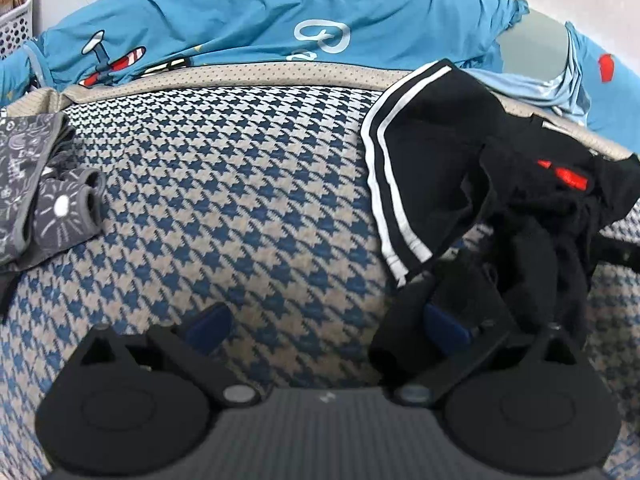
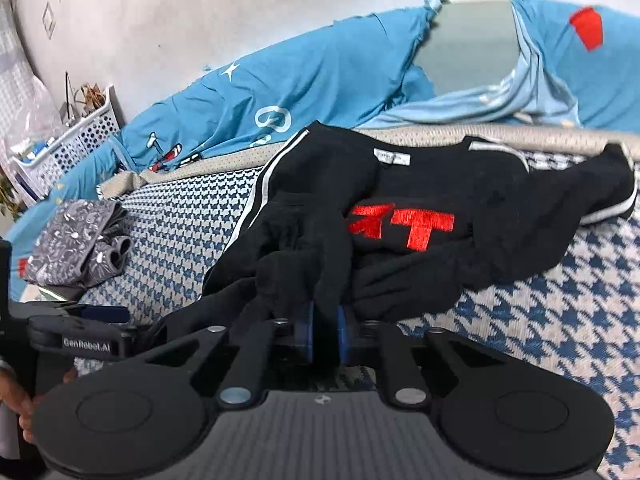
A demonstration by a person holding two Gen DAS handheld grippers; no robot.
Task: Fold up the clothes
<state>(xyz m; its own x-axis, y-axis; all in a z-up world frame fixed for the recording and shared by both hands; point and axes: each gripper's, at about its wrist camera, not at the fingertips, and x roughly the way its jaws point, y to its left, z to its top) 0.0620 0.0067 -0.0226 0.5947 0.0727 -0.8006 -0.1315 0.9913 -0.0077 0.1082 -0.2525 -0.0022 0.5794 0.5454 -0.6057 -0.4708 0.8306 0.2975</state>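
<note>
- Two grippers work over a bed covered by a blue-and-beige houndstooth blanket (image 1: 248, 184); a crumpled black garment (image 2: 460, 216) with white side stripes and red embroidered lettering lies on that blanket, near its far edge
- right gripper (image 2: 325, 330): its blue pads (image 2: 305, 332) are drawn nearly together and pinch a bunched fold of the black garment between them; the cloth rises from the pads in a thick ridge toward the red lettering; a small white label (image 2: 392, 157) shows on the garment near its far edge
- left gripper (image 1: 328, 326): its jaws stand spread wide; the left pad sits over bare blanket; black cloth hangs over the right finger (image 1: 444, 326), whose blue pad peeks out beneath the fabric; nothing is pinched between the two pads
- in the right wrist view the left gripper appears at the lower left beside the garment's near edge, with a hand (image 2: 20, 408) gripping its handle
- a folded grey patterned garment (image 2: 72, 244) rests on the blanket's left side, well apart from the black one
- beyond the blanket lies a rumpled blue printed sheet (image 1: 248, 12); a white perforated basket (image 2: 76, 136) stands at the far left by the wall
</note>
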